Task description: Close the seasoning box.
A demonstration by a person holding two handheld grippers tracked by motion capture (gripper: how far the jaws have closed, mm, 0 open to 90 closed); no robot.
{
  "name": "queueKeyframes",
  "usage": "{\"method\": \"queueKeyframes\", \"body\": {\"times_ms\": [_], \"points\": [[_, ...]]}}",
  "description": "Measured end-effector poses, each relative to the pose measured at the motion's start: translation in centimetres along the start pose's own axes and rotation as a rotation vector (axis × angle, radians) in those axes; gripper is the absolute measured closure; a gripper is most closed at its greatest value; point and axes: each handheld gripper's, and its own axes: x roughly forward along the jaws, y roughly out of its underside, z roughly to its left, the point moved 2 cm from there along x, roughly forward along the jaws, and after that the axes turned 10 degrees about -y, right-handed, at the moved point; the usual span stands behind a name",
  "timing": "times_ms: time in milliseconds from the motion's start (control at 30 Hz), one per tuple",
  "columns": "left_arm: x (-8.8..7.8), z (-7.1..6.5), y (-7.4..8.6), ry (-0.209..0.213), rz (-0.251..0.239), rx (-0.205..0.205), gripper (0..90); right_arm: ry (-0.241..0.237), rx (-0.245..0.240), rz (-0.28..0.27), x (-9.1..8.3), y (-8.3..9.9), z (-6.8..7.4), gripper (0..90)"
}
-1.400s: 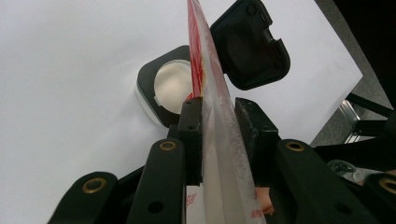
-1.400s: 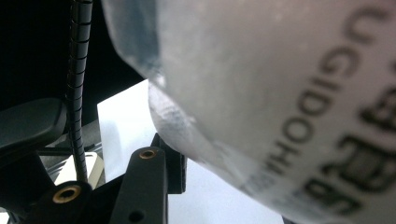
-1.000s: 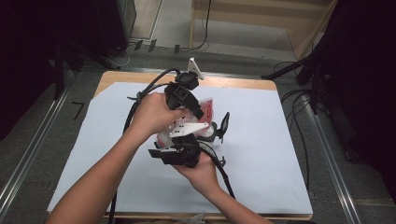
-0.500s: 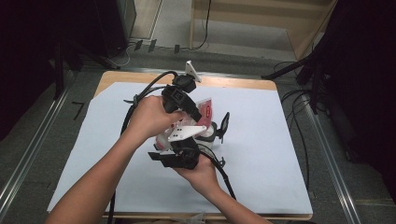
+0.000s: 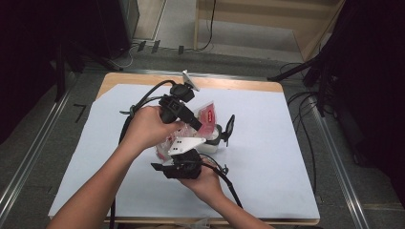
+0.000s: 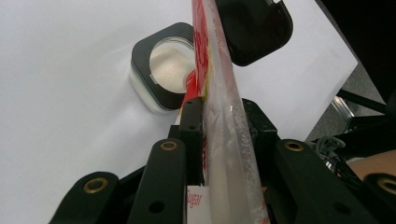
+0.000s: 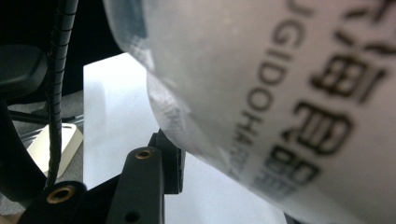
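Nearest the person, the right gripper [image 5: 203, 143] is under the sugar bag [image 5: 206, 117]; the bag's clear plastic rests across its jaws, though the close, blurred view leaves me unable to tell if they clamp it. Beyond, the left gripper [image 5: 196, 125] pinches the bag edge-on, above the open container [image 6: 161, 74] on the white table [image 5: 267, 143].

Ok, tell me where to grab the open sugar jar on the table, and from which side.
Take the jar by its square body, jaws across two opposite flat walls, from above. Its black lid is flipped back on one side and the sugar bag hangs over the mouth, so avoid those.
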Motion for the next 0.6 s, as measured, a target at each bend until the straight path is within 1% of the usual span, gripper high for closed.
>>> {"method": "queueKeyframes", "body": {"times_ms": [33,133,167,200,233,300,367,400,433,500,533,600], "points": [[0.0,-0.1,0.1,-0.001,-0.002,-0.006,74.6,-0.001,-0.003,0.001,0.0,0.1,0.0,61.8],[0.0,0.0,0.5,0.002,-0.002,0.006,74.7,-0.008,-0.015,0.003,0.3,0.5,0.0,60.7],[0.2,0.0,0.6,0.007,-0.007,0.009,74.7,-0.007,-0.017,0.007,0.3,0.6,0.0,60.7],[0.2,0.0,0.8,0.007,-0.002,0.011,74.7,-0.007,-0.019,0.013,0.4,0.9,0.1,60.8],[0.4,0.1,0.9,0.008,-0.009,0.016,74.7,-0.006,-0.02,0.019,0.5,1.1,0.1,61.0],[0.5,0.2,1.2,0.012,-0.011,0.017,75.8,-0.006,-0.013,0.033,0.6,1.5,0.1,61.3],[0.6,0.4,1.5,0.019,-0.02,0.012,76.2,-0.006,-0.014,0.041,0.7,1.8,0.1,61.9],[0.6,0.5,1.6,0.02,-0.034,0.008,76.5,-0.011,-0.014,0.046,0.8,1.8,0.2,62.1],[0.6,0.5,1.7,0.024,-0.032,0.009,76.7,-0.008,-0.024,0.051,0.8,1.9,0.1,62.1],[0.6,0.6,1.9,0.024,-0.04,0.014,77.6,-0.011,-0.028,0.056,0.8,2.1,0.1,62.1],[0.6,0.7,2.0,0.018,-0.045,0.019,78.4,-0.013,-0.036,0.053,0.9,2.2,0.0,62.0],[0.7,0.9,2.3,0.031,-0.06,0.015,80.9,-0.011,-0.04,0.063,0.9,2.3,0.0,62.0]]}}
